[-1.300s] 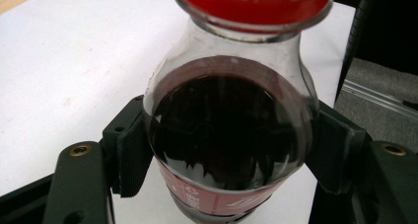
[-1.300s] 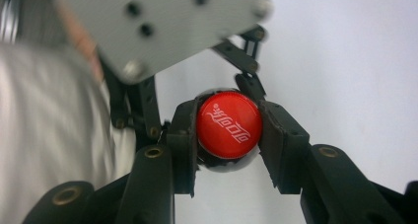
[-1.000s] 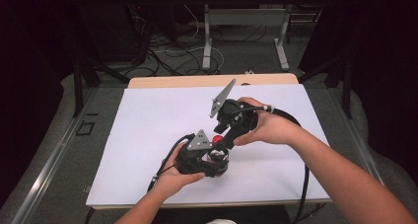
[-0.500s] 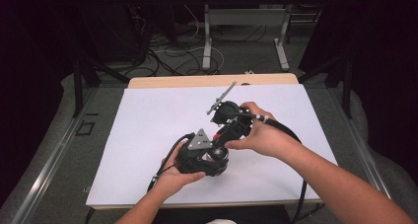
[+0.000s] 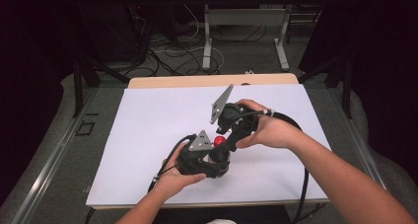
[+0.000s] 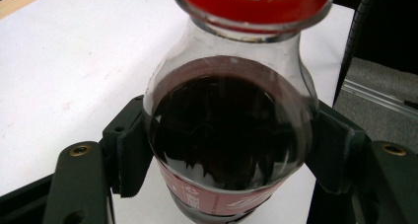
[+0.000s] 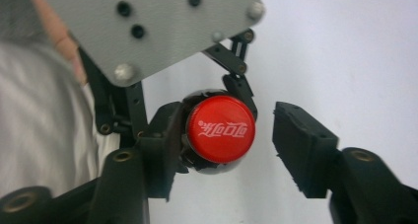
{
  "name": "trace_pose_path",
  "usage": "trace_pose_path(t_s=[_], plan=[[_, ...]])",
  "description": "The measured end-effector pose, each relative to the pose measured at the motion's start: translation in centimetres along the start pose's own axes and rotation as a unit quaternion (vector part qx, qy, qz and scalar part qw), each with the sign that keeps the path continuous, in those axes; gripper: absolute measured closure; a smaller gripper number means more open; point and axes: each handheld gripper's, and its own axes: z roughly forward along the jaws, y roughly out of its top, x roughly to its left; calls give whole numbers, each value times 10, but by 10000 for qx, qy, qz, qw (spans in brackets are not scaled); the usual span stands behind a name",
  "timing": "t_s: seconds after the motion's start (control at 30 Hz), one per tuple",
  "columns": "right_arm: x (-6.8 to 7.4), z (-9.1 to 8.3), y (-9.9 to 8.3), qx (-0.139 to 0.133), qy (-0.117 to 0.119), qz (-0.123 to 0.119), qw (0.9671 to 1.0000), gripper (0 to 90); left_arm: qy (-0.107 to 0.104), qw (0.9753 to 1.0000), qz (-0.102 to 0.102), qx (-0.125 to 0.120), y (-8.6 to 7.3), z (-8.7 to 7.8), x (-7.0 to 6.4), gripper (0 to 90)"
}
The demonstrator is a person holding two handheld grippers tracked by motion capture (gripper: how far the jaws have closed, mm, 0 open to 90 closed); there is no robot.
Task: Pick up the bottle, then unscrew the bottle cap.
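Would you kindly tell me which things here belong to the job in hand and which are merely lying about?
In the job:
- cola bottle, clamped in the left tool
- its red cap, between the open jaws of the right tool

Lying about:
- white table
- floor cables
- far table's legs

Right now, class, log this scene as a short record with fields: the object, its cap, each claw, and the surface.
object: cola bottle, dark drink inside, red label at its base
cap: red cap, on the bottle, white logo on top
left claw: shut on the bottle's body, a jaw on each side
right claw: open around the cap; one jaw close beside it, the other apart
surface: white table top
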Motion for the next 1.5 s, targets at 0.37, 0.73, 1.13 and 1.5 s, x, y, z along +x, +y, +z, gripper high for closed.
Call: trace_pose_path(t_s=[0.37, 0.73, 1.13, 1.5], plan=[[13, -5, 6, -196, -480, 1796, 9824, 508, 68, 9999, -91, -74, 0, 1, 0, 302], [2, -3, 3, -109, -1, 1150, 9933, 608, 34, 10000, -58, -71, -1, 1, 0, 301], [3, -3, 2, -292, 90, 304, 9991, 429, -36, 10000, -87, -3, 0, 0, 3, 301], [11, 1, 9, 96, -581, 2038, 9772, 599, 48, 9999, -142, 10, 0, -2, 4, 302]])
